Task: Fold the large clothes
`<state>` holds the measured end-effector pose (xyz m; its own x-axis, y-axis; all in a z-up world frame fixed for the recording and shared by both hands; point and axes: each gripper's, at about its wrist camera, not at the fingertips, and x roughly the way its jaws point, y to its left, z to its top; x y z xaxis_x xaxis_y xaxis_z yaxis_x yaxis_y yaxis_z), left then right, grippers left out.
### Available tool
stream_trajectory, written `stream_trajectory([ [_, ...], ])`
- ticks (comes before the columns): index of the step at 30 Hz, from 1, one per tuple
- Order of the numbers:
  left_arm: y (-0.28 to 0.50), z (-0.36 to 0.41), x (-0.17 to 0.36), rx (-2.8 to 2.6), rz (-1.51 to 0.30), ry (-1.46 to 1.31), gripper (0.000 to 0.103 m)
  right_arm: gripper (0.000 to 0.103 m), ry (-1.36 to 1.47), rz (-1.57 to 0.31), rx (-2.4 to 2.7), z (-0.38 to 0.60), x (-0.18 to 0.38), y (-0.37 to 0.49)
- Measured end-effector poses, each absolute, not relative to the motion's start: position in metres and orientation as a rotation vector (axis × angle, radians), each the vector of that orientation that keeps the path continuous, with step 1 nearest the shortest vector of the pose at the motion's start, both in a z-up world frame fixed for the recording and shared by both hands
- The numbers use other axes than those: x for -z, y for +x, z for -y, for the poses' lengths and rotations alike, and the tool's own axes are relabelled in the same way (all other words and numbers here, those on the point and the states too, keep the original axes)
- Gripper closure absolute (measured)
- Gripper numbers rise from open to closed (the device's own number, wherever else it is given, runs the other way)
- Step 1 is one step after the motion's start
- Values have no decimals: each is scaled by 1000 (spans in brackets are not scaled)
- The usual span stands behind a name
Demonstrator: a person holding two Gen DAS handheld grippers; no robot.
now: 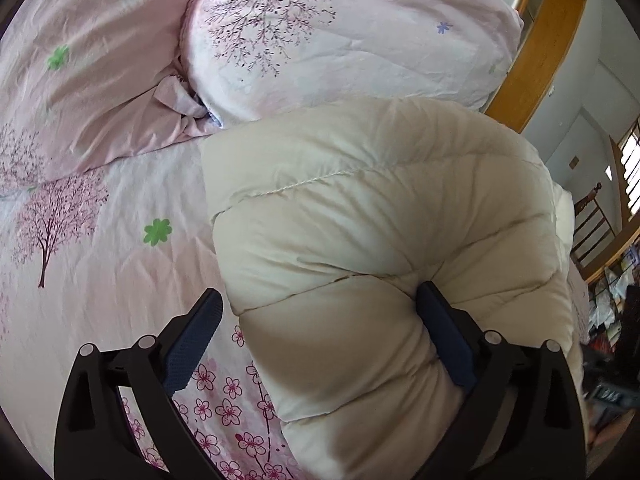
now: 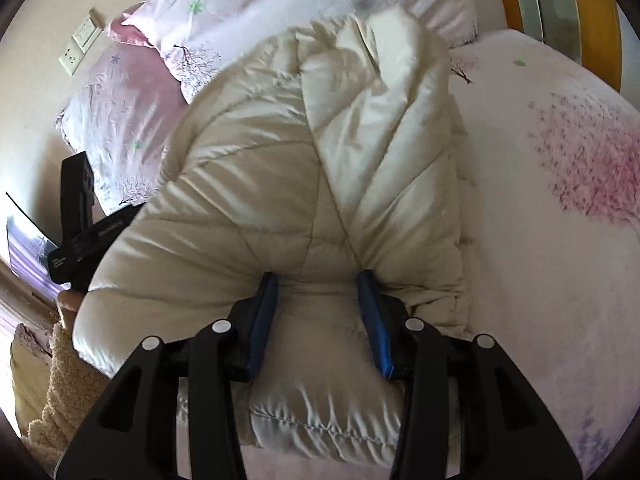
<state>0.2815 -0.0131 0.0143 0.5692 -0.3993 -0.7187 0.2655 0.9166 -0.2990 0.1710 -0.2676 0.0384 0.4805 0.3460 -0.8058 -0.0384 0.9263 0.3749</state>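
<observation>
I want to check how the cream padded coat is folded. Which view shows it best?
The right wrist view: the cream padded coat shows nearly whole there, bunched on the bed sheet, with its quilted seams and overlapping layers. The left wrist view shows only one puffy folded end close up, cut off at the right edge.

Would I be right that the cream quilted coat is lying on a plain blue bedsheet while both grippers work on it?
Not quite: the bedsheet is pink with a blossom-tree print, as the left wrist view shows. The cream quilted coat does lie on it.
</observation>
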Motion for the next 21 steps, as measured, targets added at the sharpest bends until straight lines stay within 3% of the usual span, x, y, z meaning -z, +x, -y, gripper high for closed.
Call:
stream_trajectory([
  [7, 270, -13, -29, 416, -872, -312, 5, 56, 313, -1096, -224, 267, -42, 167],
  [9, 263, -22, -36, 438, -866, -326, 5, 33, 312, -1115, -229, 269, -58, 170],
  [12, 259, -30, -45, 484, -872, -313, 5, 11, 340, -1038, -213, 289, -85, 169],
  [14, 257, -36, -48, 529, -889, -318, 5, 2, 374, -1032, -201, 304, -92, 176],
  [21, 266, -53, -32, 636, -977, -460, 5, 2, 559, -1223, -256, 334, -52, 224],
])
